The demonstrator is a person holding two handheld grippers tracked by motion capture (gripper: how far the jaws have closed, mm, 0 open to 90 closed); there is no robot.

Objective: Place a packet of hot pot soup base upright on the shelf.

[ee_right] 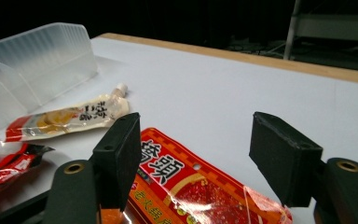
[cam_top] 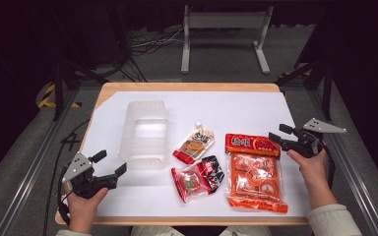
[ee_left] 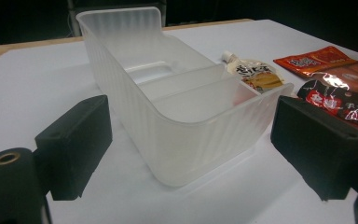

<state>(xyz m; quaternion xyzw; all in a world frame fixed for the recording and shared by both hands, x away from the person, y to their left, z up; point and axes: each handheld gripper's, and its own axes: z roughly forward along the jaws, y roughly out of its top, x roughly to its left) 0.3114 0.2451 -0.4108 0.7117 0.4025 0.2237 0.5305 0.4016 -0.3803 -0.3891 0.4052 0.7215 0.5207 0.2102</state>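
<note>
From the high view, the left gripper (cam_top: 109, 166) is held low at the table's near corner with its jaws spread and nothing between them. The frosted plastic bin (cam_top: 143, 132) sits just ahead of it, long axis running away from the person, so this hand is clearly the nearer one. The right gripper (cam_top: 281, 136) is also spread, its tips at the edge of the big orange snack pack (cam_top: 253, 172). A spouted pouch (cam_top: 194, 142) and a red-and-black packet (cam_top: 198, 178) lie between.

In the left gripper view, the bin's (ee_left: 177, 112) ribbed, translucent short end is framed between the open jaws, with a divider seen inside.

In the right gripper view, the glossy, crinkly orange pack (ee_right: 191, 186) is right under the spread jaws, long side running off to the gripper's left.
</note>
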